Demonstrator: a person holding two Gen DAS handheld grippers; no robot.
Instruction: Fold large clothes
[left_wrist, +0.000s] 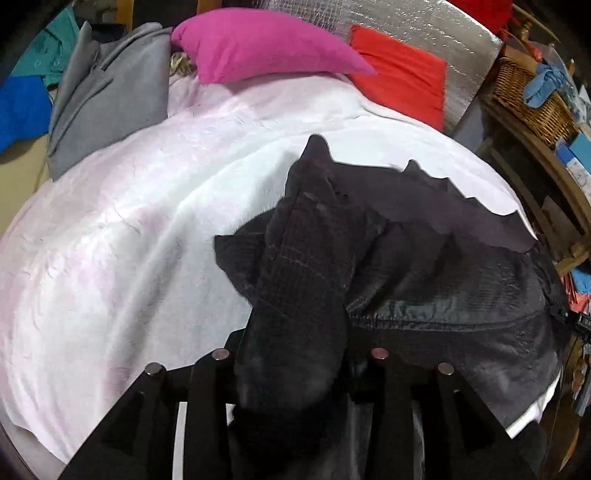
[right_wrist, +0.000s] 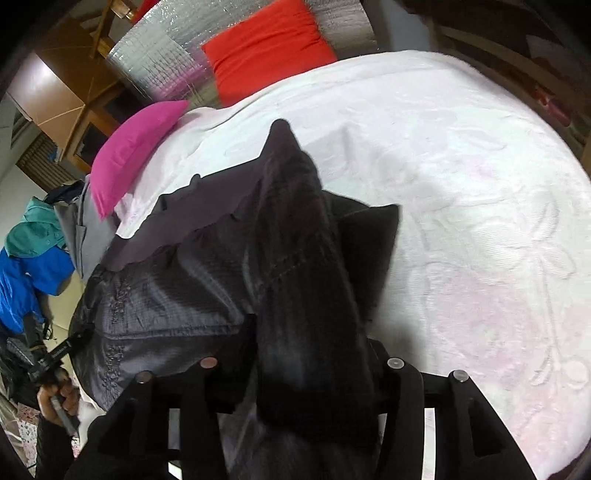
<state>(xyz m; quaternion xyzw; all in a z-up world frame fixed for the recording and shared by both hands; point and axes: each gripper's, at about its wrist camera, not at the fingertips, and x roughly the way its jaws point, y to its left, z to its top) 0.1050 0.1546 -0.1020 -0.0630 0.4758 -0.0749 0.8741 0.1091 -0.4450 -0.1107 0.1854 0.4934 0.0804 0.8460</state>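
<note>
**Q:** Black jacket (left_wrist: 424, 295): location and hold?

**A:** Lying on the bed's white cover (left_wrist: 110, 240), lower right in the left view, lower left to centre in the right view. One bunched corner rises between the jaws of the left gripper (left_wrist: 301, 354), another between those of the right gripper (right_wrist: 301, 363). Cannot tell whether either pair is pinching or slack; the cloth is blurred and hides the pads.

**Q:** Hazards?

**A:** Judged only: a loose pinch would drop a corner early and leave a crooked fold. The slick shell may slide over itself. The wavy far hem could tuck under unseen.

**Q:** Materials, textures, shapes?

**A:** Shell: thin, glossy, fine grid weave, gathered seam, crinkled. Held corners: matte, ribbed, with stitch lines, coming to peaks. Cover: soft, with an embossed floral pattern, faintly pink. Pink pillow (left_wrist: 266, 44) and red pillow (left_wrist: 402, 74), plump, upper frame, well apart from the jacket.
</note>
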